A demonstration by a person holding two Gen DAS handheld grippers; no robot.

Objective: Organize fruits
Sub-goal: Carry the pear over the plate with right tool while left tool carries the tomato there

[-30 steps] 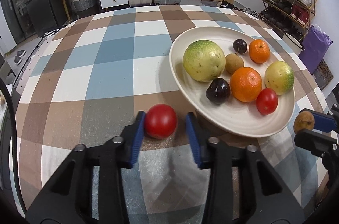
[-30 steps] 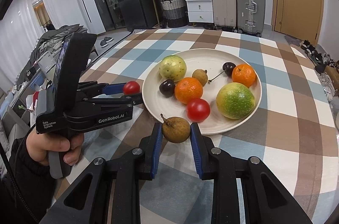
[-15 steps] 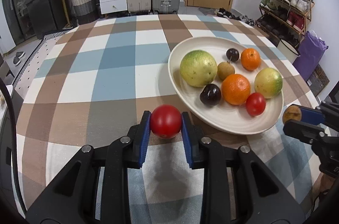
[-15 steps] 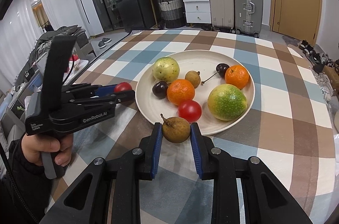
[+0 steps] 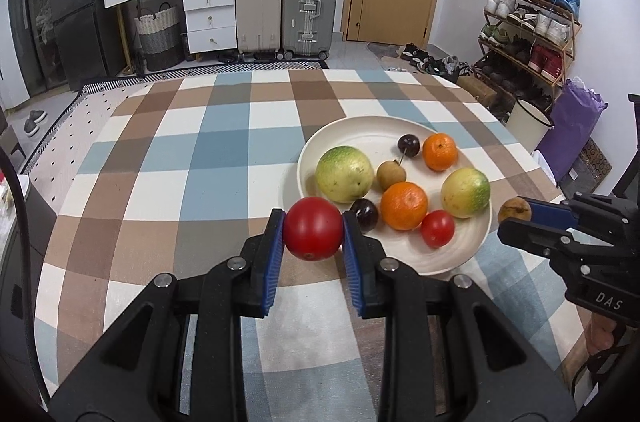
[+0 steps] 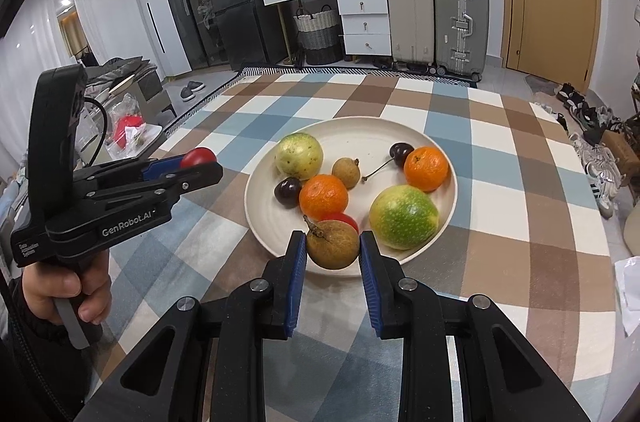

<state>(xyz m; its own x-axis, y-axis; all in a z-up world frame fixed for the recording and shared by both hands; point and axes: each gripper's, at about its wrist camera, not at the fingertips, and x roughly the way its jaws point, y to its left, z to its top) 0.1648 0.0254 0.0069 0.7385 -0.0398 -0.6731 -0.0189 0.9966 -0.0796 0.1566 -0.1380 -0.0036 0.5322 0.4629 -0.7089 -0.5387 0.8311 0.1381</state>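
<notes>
My left gripper [image 5: 313, 234] is shut on a red tomato [image 5: 313, 233] and holds it above the table, just left of the cream plate [image 5: 456, 254]. My right gripper [image 6: 333, 249] is shut on a brown longan [image 6: 333, 248] and holds it over the plate's near rim [image 6: 260, 226]. The plate holds two green-yellow round fruits [image 5: 344, 174], two oranges [image 5: 404, 205], two dark cherries [image 5: 409, 145], a small longan [image 5: 391, 175] and a red tomato [image 5: 437, 228]. The left gripper also shows in the right wrist view [image 6: 200, 160], and the right gripper in the left wrist view [image 5: 516, 218].
The table has a blue, brown and white checked cloth [image 5: 192, 166]. Suitcases [image 5: 310, 6], white drawers [image 5: 208, 10] and a basket [image 5: 158, 34] stand beyond the far edge. A shoe rack [image 5: 528, 22] is at the right. Something white [image 6: 630, 294] lies at the table's right edge.
My left gripper shut on the red tomato and lifted it off the cloth. My right gripper rose with the longan and moved over the plate's near rim.
</notes>
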